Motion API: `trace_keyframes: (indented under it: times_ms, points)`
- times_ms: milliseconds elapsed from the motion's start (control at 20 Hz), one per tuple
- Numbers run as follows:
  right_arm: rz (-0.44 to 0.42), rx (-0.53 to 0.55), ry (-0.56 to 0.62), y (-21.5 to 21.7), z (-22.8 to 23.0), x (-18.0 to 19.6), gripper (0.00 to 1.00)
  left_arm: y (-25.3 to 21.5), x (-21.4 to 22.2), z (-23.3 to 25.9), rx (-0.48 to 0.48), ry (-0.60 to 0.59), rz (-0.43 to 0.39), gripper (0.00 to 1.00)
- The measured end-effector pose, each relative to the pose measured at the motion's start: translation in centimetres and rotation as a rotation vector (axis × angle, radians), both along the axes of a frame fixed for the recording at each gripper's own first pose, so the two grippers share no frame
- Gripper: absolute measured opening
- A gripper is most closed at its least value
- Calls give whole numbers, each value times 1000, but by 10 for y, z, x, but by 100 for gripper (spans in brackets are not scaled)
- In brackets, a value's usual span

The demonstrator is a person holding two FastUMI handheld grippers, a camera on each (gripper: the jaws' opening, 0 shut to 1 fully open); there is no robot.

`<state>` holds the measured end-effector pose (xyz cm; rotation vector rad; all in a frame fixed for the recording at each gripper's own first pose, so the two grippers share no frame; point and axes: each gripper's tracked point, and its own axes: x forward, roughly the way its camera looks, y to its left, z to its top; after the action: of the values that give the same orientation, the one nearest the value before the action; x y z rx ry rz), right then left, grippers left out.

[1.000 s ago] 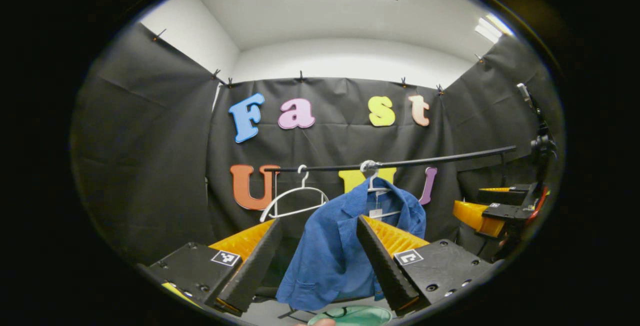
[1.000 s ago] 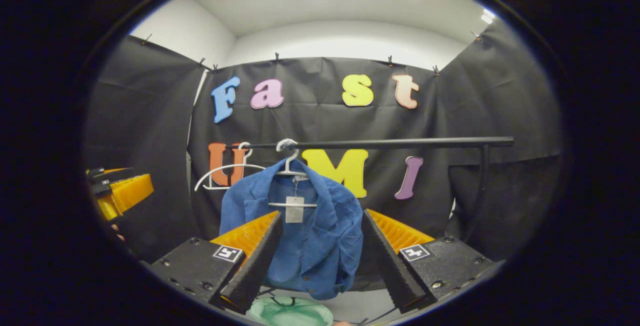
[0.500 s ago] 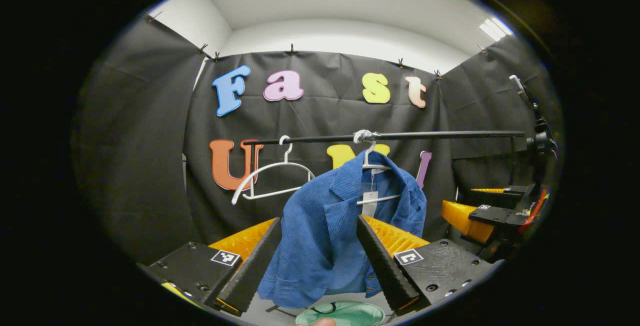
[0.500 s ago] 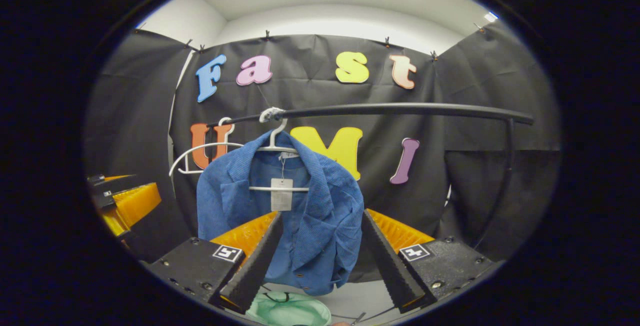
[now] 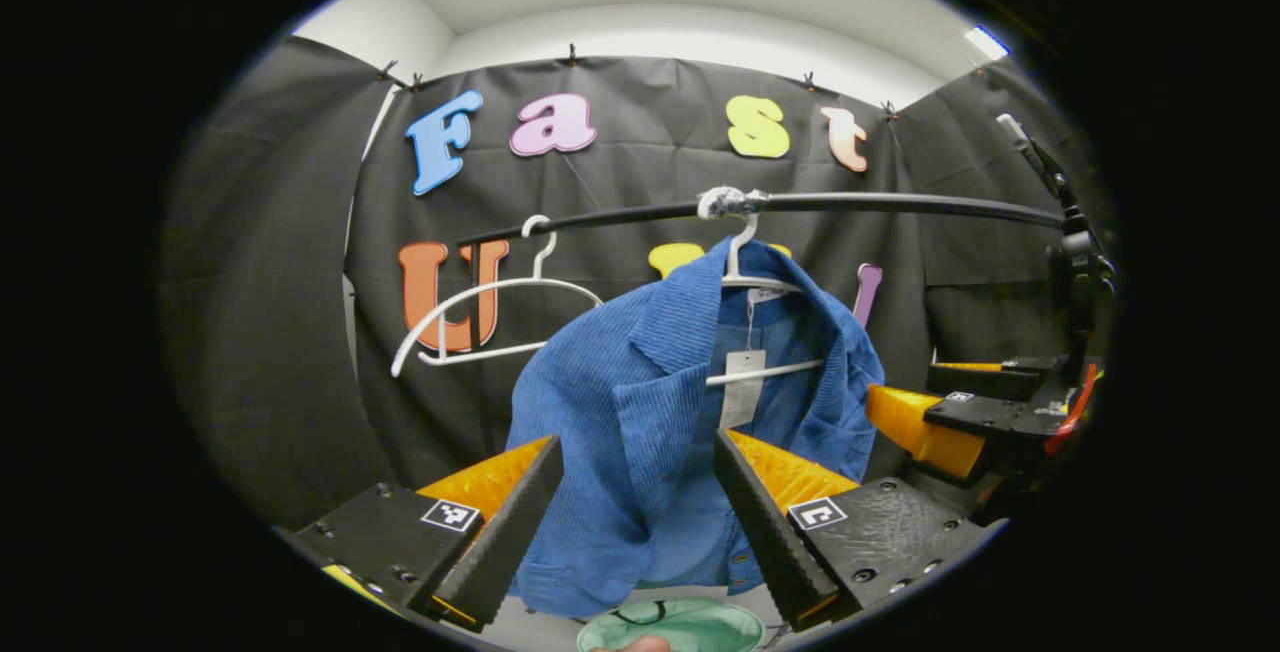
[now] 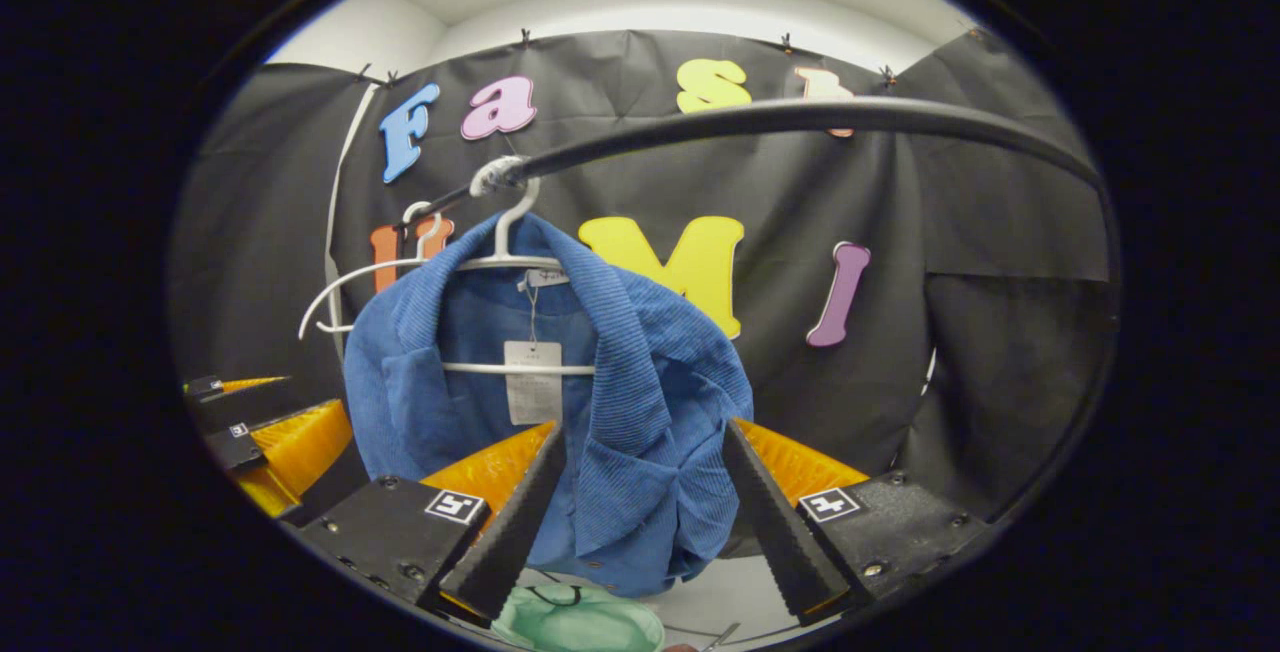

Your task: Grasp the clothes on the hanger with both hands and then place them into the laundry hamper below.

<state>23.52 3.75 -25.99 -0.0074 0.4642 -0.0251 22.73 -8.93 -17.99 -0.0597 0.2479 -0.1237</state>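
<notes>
A blue corduroy shirt (image 5: 640, 412) (image 6: 620, 402) with a paper tag hangs on a white hanger (image 5: 745, 272) (image 6: 505, 257) from a black rail (image 5: 900, 204) (image 6: 800, 117). My left gripper (image 5: 635, 542) stands open in front of the shirt's left front, fingers apart with the cloth seen between them. My right gripper (image 6: 640, 532) is open too, facing the shirt's right front. The right gripper (image 5: 960, 417) also appears at the right of the left gripper view, and the left gripper (image 6: 270, 432) at the left of the right gripper view. A pale green hamper (image 5: 665, 627) (image 6: 575, 620) sits below.
A bare white hanger (image 5: 480, 317) (image 6: 340, 292) hangs on the rail to the left of the shirt. The rail's upright post (image 6: 1100, 232) stands at the right. Black cloth walls close the booth on three sides. A black stand (image 5: 1075, 262) rises at the right.
Both grippers have moved closer to the shirt, which now looms larger between each pair of fingers. The rail sits higher in both views. Both stay open.
</notes>
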Motion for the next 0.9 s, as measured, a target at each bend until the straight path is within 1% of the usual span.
trace_keyframes:
  times_ms: [50,100,200,250,300,350,450,500,550,650,700,800,850,900]
  points:
    - [-7,3,11,-6,-9,7,99,-3,6,-6,1,13,4,92]
    - [-14,13,21,-12,-17,14,99,-6,12,-11,3,24,5,96]
    - [-17,51,43,-16,-32,24,99,-11,25,-20,7,37,15,100]
    - [-8,79,57,-13,-40,25,99,-14,30,-27,3,51,18,100]
    - [7,107,74,-9,-48,24,99,-16,33,-34,1,67,27,92]
    - [23,129,81,-5,-55,24,99,-17,37,-41,2,79,33,100]
    - [45,130,95,1,-69,28,99,-17,45,-53,7,97,51,100]
    - [46,121,102,3,-74,32,99,-18,48,-58,6,106,57,92]
    - [42,119,101,4,-77,37,99,-18,53,-62,5,113,64,96]
    - [28,137,112,7,-84,47,99,-19,63,-65,-14,117,71,96]
    - [19,148,120,9,-88,51,98,-21,67,-65,-28,115,74,100]
    - [22,175,132,17,-94,57,99,-20,78,-69,-47,121,89,100]
    - [27,188,125,21,-94,61,100,-18,82,-71,-54,128,96,96]
    - [33,188,120,22,-95,62,99,-19,86,-74,-64,141,97,96]
